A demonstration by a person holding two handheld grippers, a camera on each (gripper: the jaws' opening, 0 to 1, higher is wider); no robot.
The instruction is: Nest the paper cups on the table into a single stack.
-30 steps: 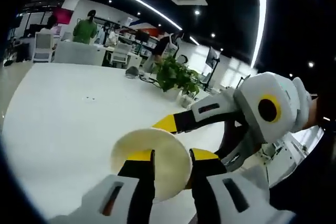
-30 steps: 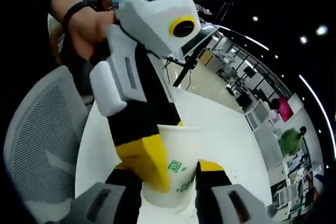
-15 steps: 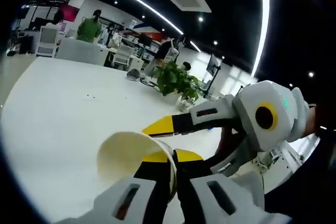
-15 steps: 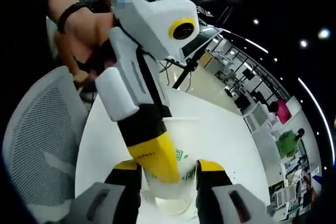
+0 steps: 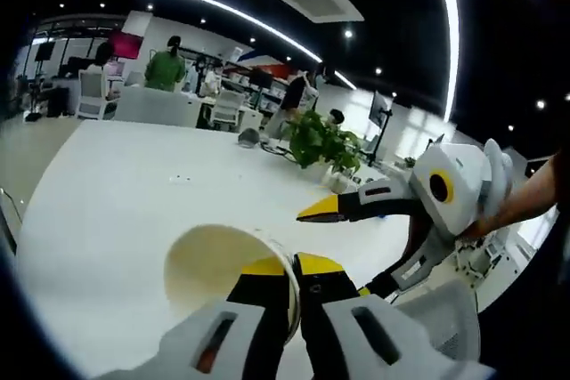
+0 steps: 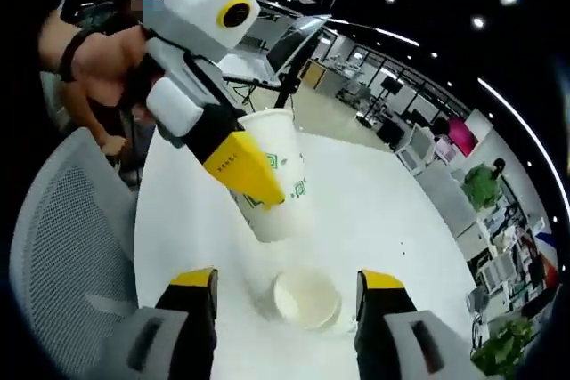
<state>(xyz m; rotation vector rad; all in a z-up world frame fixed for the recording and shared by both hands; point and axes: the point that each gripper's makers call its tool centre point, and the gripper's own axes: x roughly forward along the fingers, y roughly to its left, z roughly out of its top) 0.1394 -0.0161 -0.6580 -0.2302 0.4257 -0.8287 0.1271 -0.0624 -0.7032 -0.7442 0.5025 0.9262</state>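
Since the earlier frames the right gripper (image 6: 287,284) has released the cup it was clamping and drawn back; its jaws now stand spread wide at the bottom of the right gripper view, with nothing between them. In the gap, on the white table (image 6: 374,211), stands a white paper cup (image 6: 306,298), upright, mouth up, interior appearing empty. The left gripper (image 6: 258,186) enters from the upper left of that view and pinches the rim of a second paper cup (image 6: 276,186), printed with a green logo, held above the standing cup and apart from it, tilted.

In the left gripper view the left gripper's (image 5: 293,266) yellow-tipped jaws are pressed together on the near wall of that cup, whose open mouth faces the camera at lower centre; its cream interior appears empty. The right gripper (image 5: 331,209) shows at right centre, jaws parted. A potted plant (image 5: 325,141) stands at the table's far edge.
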